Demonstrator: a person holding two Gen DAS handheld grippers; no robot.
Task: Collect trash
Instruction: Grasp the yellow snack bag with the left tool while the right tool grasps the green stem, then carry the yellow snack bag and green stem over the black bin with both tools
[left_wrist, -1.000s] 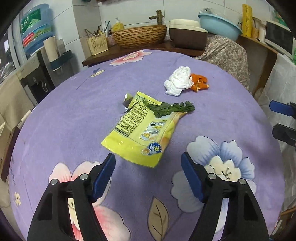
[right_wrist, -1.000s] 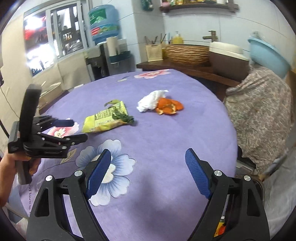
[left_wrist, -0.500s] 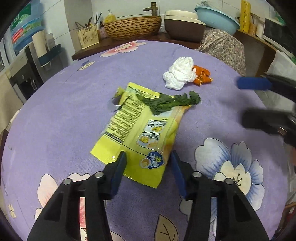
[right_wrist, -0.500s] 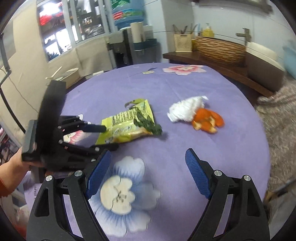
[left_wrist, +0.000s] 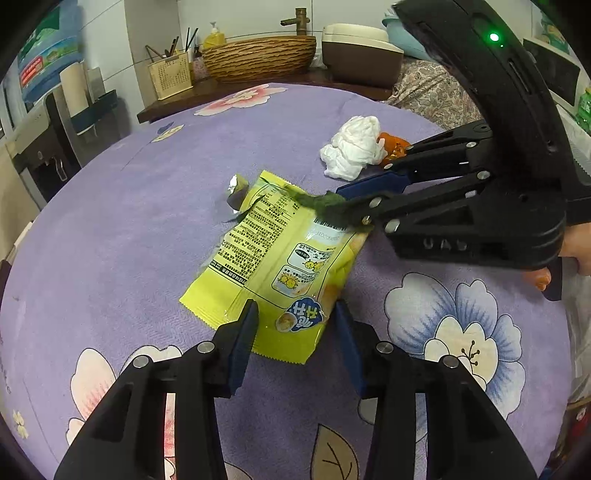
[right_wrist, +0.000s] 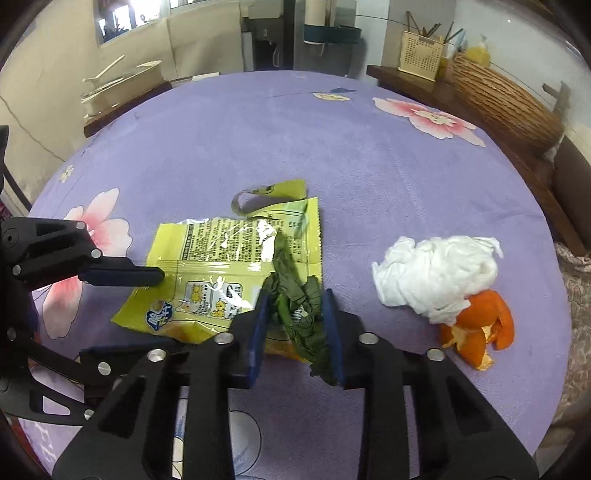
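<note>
A yellow snack bag (left_wrist: 280, 254) lies flat on the purple flowered tablecloth (left_wrist: 129, 221); it also shows in the right wrist view (right_wrist: 221, 266). My left gripper (left_wrist: 295, 325) is half closed, its jaws on either side of the bag's near corner, with a gap still showing. A wilted green leaf (right_wrist: 297, 299) lies on the bag's far end. My right gripper (right_wrist: 295, 317) has its jaws closed in around the leaf. A crumpled white tissue (right_wrist: 436, 273) and orange peel (right_wrist: 480, 328) lie to the right.
A torn wrapper strip (right_wrist: 266, 195) lies by the bag's open end. A wooden counter (left_wrist: 258, 85) behind the table holds a wicker basket (left_wrist: 258, 55), a utensil holder and a brown box. A cloth-covered seat (left_wrist: 432, 92) stands at the right edge.
Both grippers moved in and narrowed. The left one came up to the bag's near corner. The right one swung left over the table and closed around the green leaf.
</note>
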